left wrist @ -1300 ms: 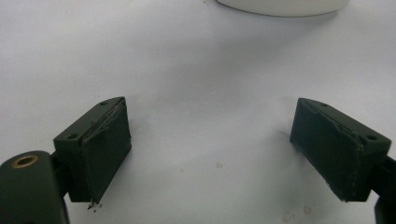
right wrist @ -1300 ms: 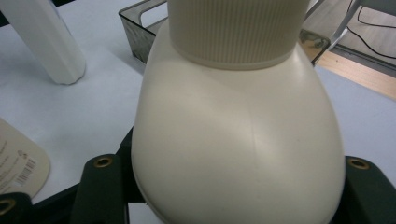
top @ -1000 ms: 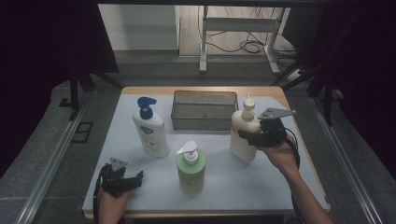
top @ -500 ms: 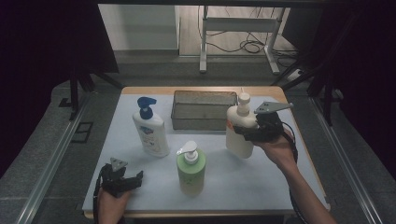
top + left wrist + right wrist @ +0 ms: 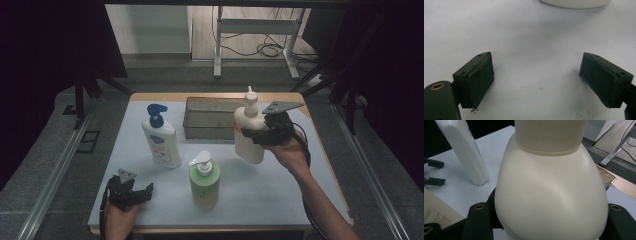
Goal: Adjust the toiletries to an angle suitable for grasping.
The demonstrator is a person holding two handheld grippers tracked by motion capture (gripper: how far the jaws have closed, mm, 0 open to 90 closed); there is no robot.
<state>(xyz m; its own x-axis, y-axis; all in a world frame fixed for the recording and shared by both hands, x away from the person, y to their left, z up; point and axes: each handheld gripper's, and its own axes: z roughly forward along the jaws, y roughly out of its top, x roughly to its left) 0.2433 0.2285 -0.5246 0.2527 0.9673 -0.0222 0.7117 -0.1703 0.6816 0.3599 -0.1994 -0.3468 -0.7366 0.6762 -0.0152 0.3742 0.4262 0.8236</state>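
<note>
A: Right gripper [image 5: 256, 134], right of centre in the high view, has its fingers clamped on the cream pump bottle [image 5: 248, 131], lifted clear of the surface [image 5: 280, 185] beside the wire basket [image 5: 207, 119].

B: Left gripper [image 5: 137, 192], lower left, fingers spread wide, nothing between them.

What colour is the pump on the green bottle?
White pump on the green bottle; the high view shows it best.
</note>
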